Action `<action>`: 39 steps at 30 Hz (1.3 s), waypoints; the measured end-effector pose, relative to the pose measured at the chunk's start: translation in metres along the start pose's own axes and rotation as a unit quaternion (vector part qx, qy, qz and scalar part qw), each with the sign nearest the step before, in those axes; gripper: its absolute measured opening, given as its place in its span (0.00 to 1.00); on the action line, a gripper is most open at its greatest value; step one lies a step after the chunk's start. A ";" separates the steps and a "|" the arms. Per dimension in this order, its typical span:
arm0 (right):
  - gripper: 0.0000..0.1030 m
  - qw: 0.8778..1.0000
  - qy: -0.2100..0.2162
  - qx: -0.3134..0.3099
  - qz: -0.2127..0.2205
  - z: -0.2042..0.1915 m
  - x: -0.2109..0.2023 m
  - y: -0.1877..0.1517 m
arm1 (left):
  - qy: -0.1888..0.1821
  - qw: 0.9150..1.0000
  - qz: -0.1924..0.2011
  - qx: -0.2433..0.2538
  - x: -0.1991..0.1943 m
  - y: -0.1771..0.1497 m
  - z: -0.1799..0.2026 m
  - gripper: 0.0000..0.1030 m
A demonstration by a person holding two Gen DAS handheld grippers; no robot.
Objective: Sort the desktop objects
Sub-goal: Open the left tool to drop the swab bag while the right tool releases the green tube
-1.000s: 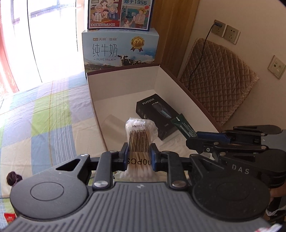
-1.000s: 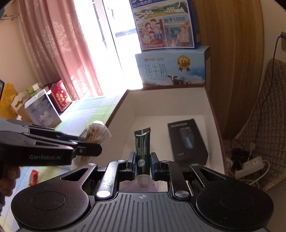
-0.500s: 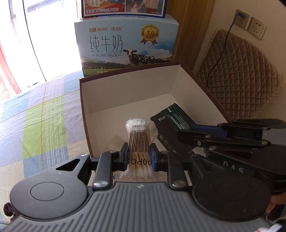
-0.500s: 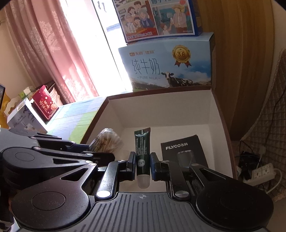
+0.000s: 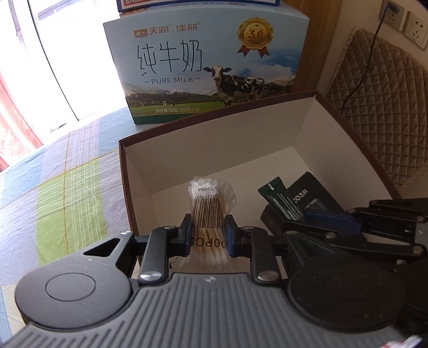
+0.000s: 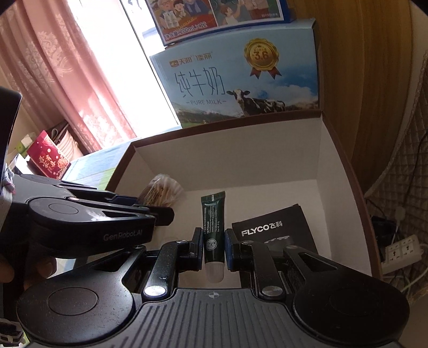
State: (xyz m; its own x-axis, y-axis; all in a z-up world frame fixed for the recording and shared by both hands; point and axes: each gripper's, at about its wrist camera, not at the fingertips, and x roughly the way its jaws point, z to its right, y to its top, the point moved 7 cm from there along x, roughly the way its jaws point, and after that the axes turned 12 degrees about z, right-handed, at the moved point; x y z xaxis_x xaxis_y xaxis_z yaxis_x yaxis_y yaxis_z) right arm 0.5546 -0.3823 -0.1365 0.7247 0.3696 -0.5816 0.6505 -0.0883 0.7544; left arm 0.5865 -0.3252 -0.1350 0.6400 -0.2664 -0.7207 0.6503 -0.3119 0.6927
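Cotton-swab packet and green tube sit clamped in left tongs and right tongs over the box; crowded together, they could collide.

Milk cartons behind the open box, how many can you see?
2. The pure milk carton stands right behind the open box; a second carton with cartoon figures sits on top of it, cut off by the frame. Others may be hidden.

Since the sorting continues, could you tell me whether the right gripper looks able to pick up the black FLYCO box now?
Probably not yet: the right gripper is shut on the green tube, though the FLYCO box lies uncovered just beyond.
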 end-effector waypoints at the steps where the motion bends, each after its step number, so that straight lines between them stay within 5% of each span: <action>1: 0.13 1.000 -0.001 0.001 -0.002 0.000 0.002 0.000 | 0.001 1.000 -0.001 0.003 0.003 0.000 0.000 0.19; 10: 0.13 1.000 -0.008 0.006 -0.007 0.002 0.009 -0.004 | 0.016 0.999 -0.001 0.031 0.018 0.006 0.001 0.21; 16: 0.13 1.000 -0.009 0.006 -0.010 0.002 0.011 -0.006 | 0.015 1.000 0.001 0.027 0.019 0.008 -0.001 0.35; 28: 0.15 1.000 -0.009 -0.010 -0.006 -0.003 0.012 -0.008 | 0.020 0.999 0.007 0.040 0.012 0.009 0.001 0.35; 32: 0.47 1.000 -0.005 -0.022 0.004 -0.005 0.004 -0.008 | 0.021 0.999 0.010 0.034 0.006 0.009 0.000 0.38; 39: 0.60 0.999 -0.004 -0.038 0.011 -0.008 -0.022 -0.010 | 0.019 0.999 0.021 0.033 -0.012 0.006 -0.002 0.44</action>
State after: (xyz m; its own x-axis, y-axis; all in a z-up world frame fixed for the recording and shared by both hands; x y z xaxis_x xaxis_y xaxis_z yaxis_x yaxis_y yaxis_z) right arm 0.5301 -0.3823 -0.1284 0.7408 0.3610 -0.5665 0.6151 -0.0254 0.7881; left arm 0.5838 -0.3222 -0.1224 0.6827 -0.2456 -0.6882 0.5943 -0.3612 0.7186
